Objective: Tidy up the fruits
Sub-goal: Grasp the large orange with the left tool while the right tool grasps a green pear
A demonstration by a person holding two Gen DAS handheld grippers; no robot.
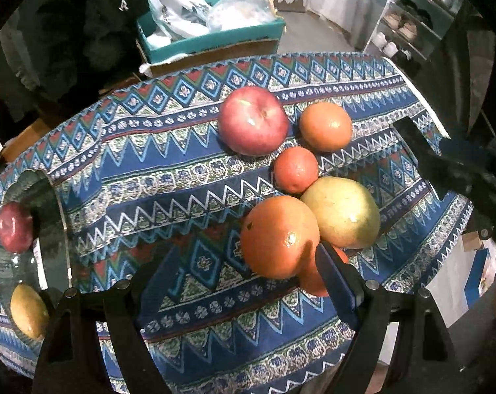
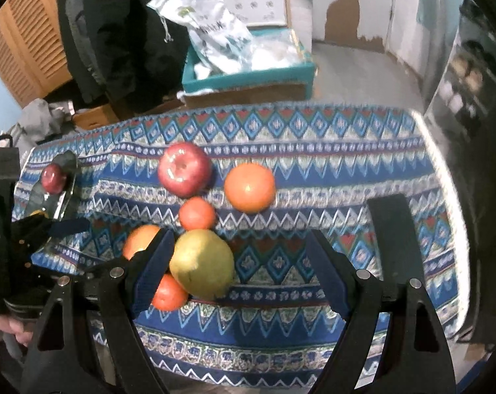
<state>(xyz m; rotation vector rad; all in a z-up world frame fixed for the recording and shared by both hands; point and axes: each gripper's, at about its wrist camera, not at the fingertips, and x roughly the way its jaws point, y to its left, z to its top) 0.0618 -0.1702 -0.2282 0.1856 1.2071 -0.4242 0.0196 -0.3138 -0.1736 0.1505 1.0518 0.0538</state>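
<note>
Several fruits lie in a cluster on the patterned tablecloth: a red apple, an orange, a small tangerine, a yellow-green mango, a large orange and another orange fruit half hidden behind my left finger. My left gripper is open and empty just left of the large orange. My right gripper is open around the mango, with its left finger between the mango and the oranges.
A teal box with plastic bags stands beyond the table's far edge. A shelf rack stands at the back right. The right gripper also shows at the right edge of the left wrist view.
</note>
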